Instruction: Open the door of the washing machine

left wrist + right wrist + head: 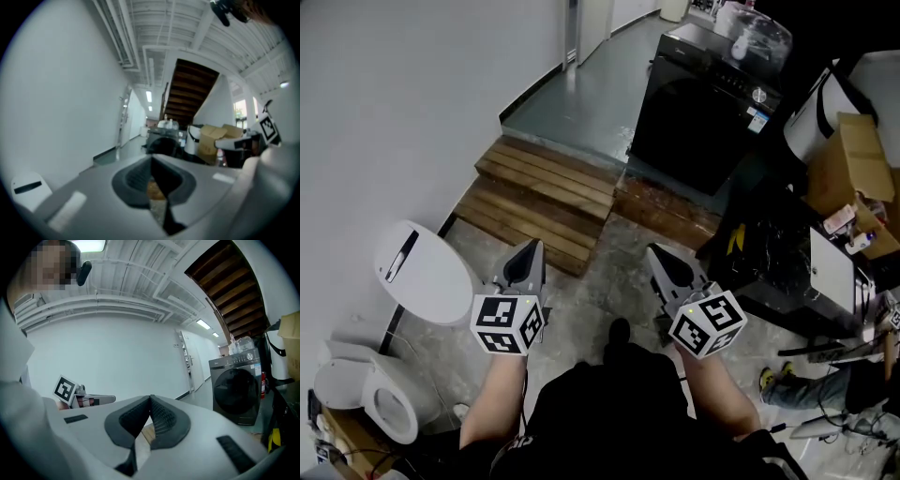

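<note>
Closest to the head camera are the person's two forearms, each hand carrying a grey two-jaw tool with a black-and-white marker cube. Both tools point ahead, towards twelve o'clock. The left gripper (530, 255) has its jaws pressed together with nothing between them; its own view shows only floor behind the closed dark pads (140, 180). The right gripper (661, 258) is the same: its jaws meet at the tip and are empty.

The dark grey front-loading washing machine (703, 117) stands at about one o'clock from the grippers, well apart from them, on the smooth grey floor beyond a low platform of brown wooden planks (544, 202). In the right gripper view its round dark glass door (236, 392) sits flat against the front, so I judge it closed. A white ceramic toilet (375, 394) is at eight o'clock, and a brown cardboard box (853, 164) is at two o'clock.

As far as I can judge, the task is at its very beginning. Nothing on the machine is touched yet. What is left is the whole work: to come near, to reach the door edge or handle, and to pull it open.
</note>
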`<state>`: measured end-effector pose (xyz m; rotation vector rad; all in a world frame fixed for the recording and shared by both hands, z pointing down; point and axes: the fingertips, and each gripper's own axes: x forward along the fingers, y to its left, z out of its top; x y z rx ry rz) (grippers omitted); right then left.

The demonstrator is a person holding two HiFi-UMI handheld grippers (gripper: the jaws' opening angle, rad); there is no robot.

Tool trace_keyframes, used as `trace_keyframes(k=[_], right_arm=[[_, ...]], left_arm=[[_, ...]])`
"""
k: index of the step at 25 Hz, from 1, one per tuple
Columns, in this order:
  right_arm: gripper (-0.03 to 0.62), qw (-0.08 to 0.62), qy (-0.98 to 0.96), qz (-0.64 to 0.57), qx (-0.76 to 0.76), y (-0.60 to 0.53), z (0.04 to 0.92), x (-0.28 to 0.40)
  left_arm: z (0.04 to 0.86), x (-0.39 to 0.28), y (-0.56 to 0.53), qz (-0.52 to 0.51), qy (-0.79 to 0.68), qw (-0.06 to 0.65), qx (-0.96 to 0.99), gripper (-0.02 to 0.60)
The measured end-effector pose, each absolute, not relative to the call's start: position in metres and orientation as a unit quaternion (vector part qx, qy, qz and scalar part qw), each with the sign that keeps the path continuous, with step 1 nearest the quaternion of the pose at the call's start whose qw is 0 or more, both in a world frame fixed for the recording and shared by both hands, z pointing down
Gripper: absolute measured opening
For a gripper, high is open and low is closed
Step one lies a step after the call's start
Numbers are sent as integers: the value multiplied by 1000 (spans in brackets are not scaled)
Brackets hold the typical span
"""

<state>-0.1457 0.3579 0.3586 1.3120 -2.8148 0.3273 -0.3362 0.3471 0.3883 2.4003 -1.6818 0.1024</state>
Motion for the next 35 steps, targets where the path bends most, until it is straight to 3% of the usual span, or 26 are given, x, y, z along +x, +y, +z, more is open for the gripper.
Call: trace_keyframes(k=[10,21,35], right_arm=[[-6,5,-913,104,394,218,375,-121],[-6,24,-915,146,375,36,399,-46],[-6,26,-904,181,386,-46,415,-2]], left_arm=[[403,-289,209,42,-570,99,815,8],[401,-197,27,65,-562,99,819,8],[410,-137,-71,86,-532,111,835,8]])
